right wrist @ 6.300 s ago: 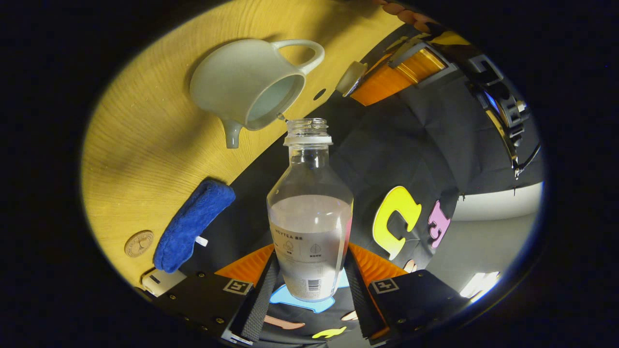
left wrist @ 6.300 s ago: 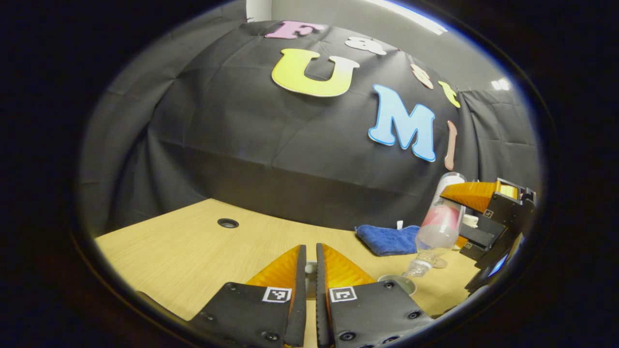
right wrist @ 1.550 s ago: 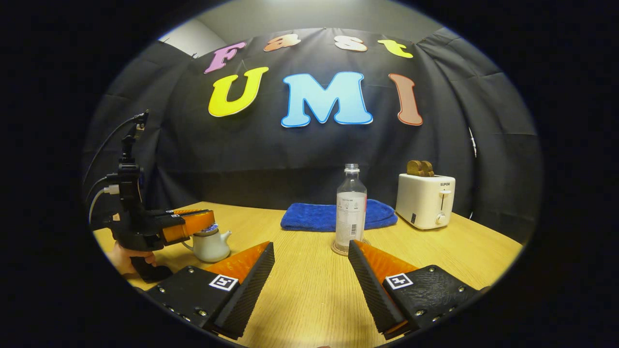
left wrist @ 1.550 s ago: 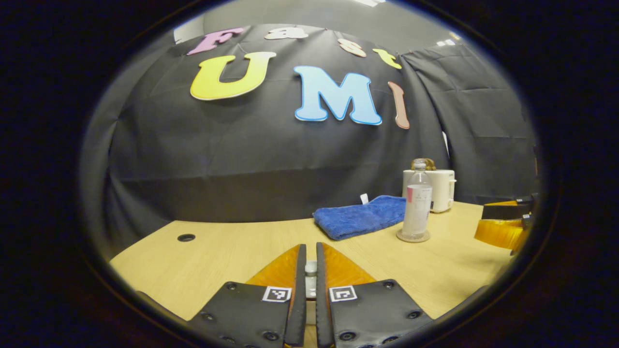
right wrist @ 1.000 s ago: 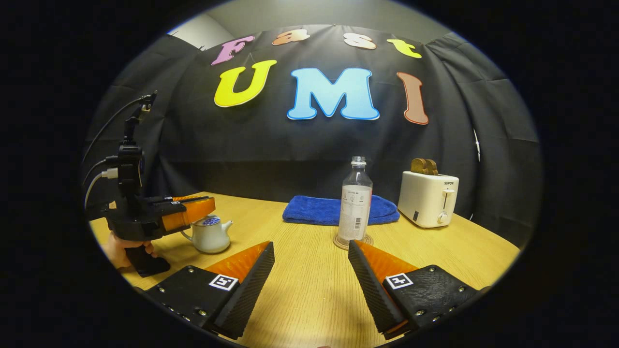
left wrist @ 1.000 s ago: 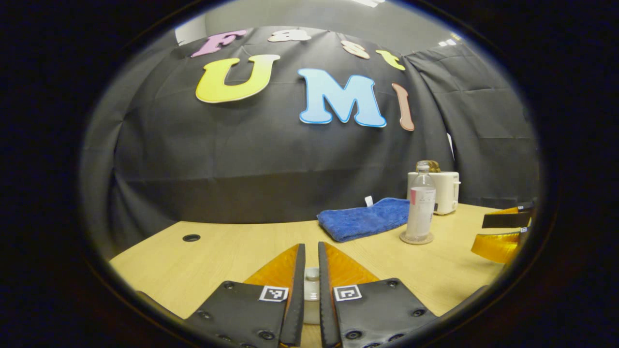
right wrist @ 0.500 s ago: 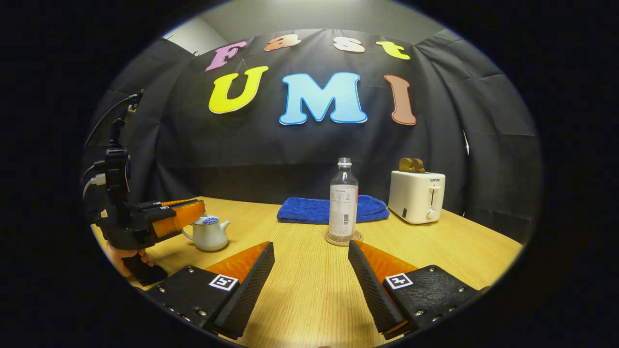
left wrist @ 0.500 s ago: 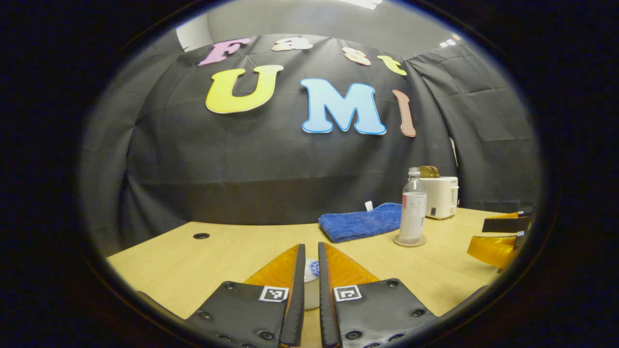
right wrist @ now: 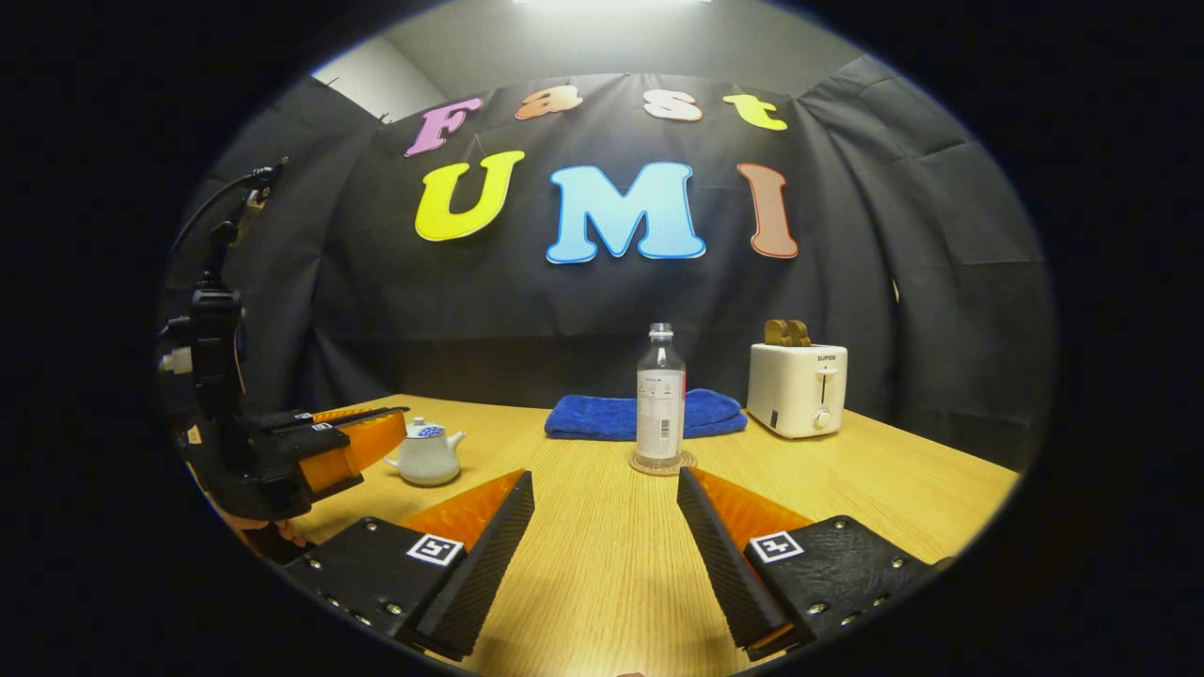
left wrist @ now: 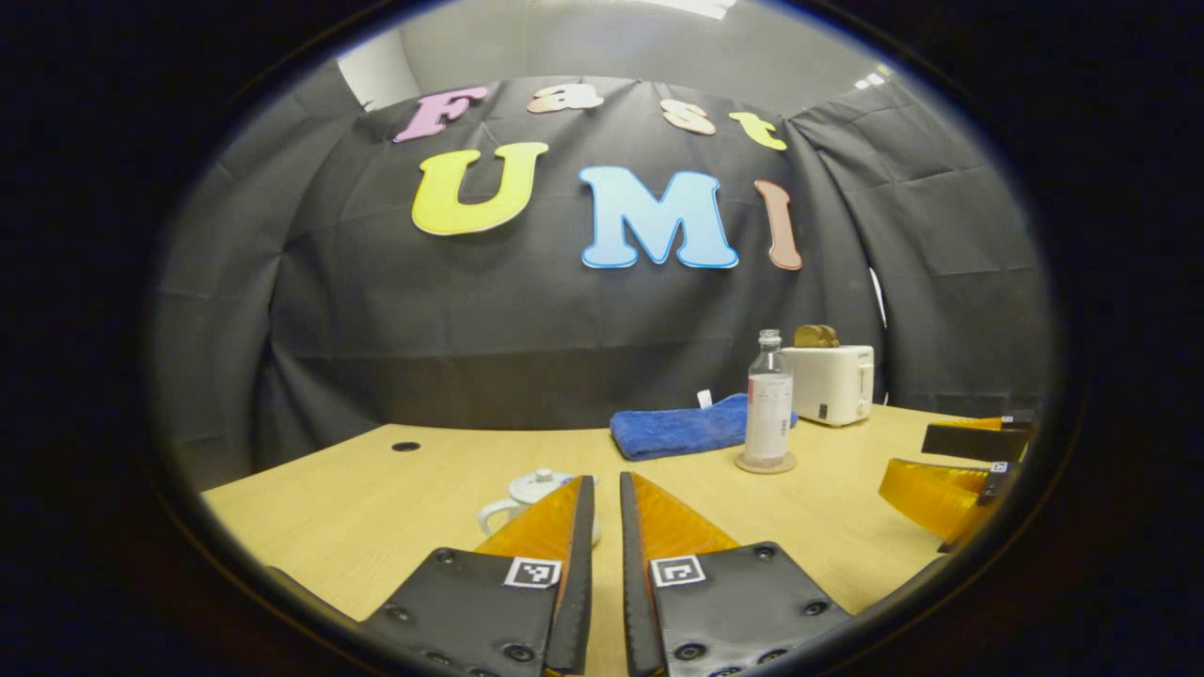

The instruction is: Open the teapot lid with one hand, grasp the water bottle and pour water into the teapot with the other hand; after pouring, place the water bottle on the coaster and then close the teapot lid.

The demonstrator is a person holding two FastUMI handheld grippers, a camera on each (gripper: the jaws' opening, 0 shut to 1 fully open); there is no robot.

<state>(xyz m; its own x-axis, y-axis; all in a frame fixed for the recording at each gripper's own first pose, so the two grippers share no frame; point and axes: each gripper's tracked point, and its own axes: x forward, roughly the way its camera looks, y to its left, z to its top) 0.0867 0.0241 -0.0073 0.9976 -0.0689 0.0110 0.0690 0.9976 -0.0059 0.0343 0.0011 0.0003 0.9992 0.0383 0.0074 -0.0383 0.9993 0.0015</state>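
The white teapot (right wrist: 428,458) stands on the wooden table (right wrist: 583,564) at the left with its blue-patterned lid (right wrist: 430,432) on it. The same teapot (left wrist: 523,493) lies just ahead of my left gripper (left wrist: 606,478), partly behind one finger. That gripper's fingers are nearly together with nothing between them. The left gripper (right wrist: 403,423) hovers just left of the teapot, apart from it. The clear water bottle (right wrist: 660,404) stands upright and uncapped on the round coaster (right wrist: 662,463). My right gripper (right wrist: 605,489) is open, short of the bottle.
A blue towel (right wrist: 602,416) lies behind the bottle, and a white toaster (right wrist: 798,376) with toast stands to its right. A hand (right wrist: 254,531) holds the left gripper. A cable hole (left wrist: 406,447) sits at the table's far left. The right gripper (left wrist: 950,470) shows at the right edge.
The lid has left my left gripper's fingers and sits on the teapot; the left gripper has drawn back from it. The right gripper has backed slightly away from the bottle.
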